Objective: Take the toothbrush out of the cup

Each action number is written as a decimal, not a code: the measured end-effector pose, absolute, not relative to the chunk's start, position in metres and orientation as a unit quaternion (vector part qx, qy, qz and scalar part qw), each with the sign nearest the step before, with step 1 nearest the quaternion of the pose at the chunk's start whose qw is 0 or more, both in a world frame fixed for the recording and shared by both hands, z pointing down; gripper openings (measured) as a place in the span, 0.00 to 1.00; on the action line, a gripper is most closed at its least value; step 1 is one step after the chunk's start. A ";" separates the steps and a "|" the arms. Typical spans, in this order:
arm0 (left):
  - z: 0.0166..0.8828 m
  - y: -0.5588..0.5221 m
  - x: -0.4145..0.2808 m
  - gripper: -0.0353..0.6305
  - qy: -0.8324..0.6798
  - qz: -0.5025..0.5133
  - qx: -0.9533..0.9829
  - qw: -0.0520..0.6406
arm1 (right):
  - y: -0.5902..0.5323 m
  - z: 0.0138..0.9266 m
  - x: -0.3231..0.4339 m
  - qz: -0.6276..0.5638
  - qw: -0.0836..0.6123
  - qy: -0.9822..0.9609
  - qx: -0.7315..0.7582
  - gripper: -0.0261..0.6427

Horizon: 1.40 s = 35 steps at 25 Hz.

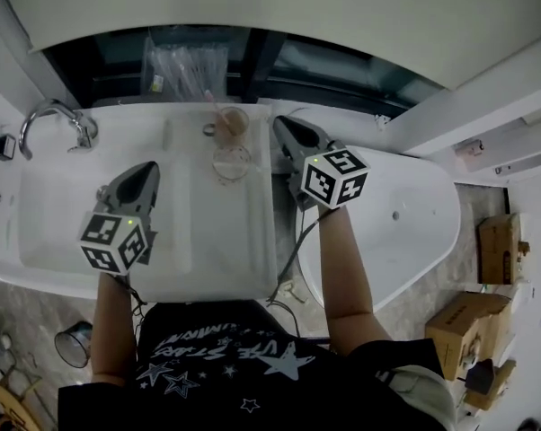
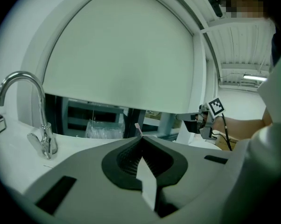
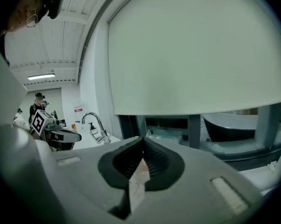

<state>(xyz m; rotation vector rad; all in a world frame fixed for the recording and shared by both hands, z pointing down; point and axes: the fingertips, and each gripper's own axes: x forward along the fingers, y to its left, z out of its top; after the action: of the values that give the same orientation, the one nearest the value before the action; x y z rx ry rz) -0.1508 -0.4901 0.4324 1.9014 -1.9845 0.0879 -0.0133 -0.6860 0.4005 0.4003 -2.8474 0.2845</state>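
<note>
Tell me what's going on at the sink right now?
A person stands at the white sink counter with a gripper in each hand. Both grippers are empty, fingers closed. The toothbrush stands in the cup at the back of the counter, not yet taken out, with a clear glass just in front of it. The right gripper is beside the cup on its right; the left gripper hangs over the sink, nearer the person.
</note>
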 end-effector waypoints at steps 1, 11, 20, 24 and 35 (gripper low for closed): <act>0.434 -0.496 -0.153 0.06 -0.710 0.032 0.676 0.197 | -0.691 0.407 -0.019 0.103 0.132 -0.978 0.127 0.04; 0.455 -0.548 -0.172 0.06 -0.717 0.042 0.662 0.215 | -0.713 0.446 -0.090 0.094 0.194 -0.976 0.015 0.04; 0.474 -0.572 -0.184 0.06 -0.716 0.062 0.660 0.218 | -0.713 0.476 -0.134 0.075 0.252 -0.964 -0.048 0.15; 0.482 -0.577 -0.192 0.06 -0.717 0.060 0.656 0.226 | -0.707 0.487 -0.149 0.075 0.270 -0.957 -0.080 0.15; 0.499 -0.582 -0.199 0.06 -0.716 0.074 0.653 0.237 | -0.693 0.519 -0.163 0.048 0.330 -0.935 -0.118 0.22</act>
<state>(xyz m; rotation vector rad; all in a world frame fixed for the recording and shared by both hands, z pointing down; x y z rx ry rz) -0.1987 -0.5822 0.4992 1.7886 -1.9617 0.2028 -0.1630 -0.6928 0.5191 -0.3090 -2.4474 0.1260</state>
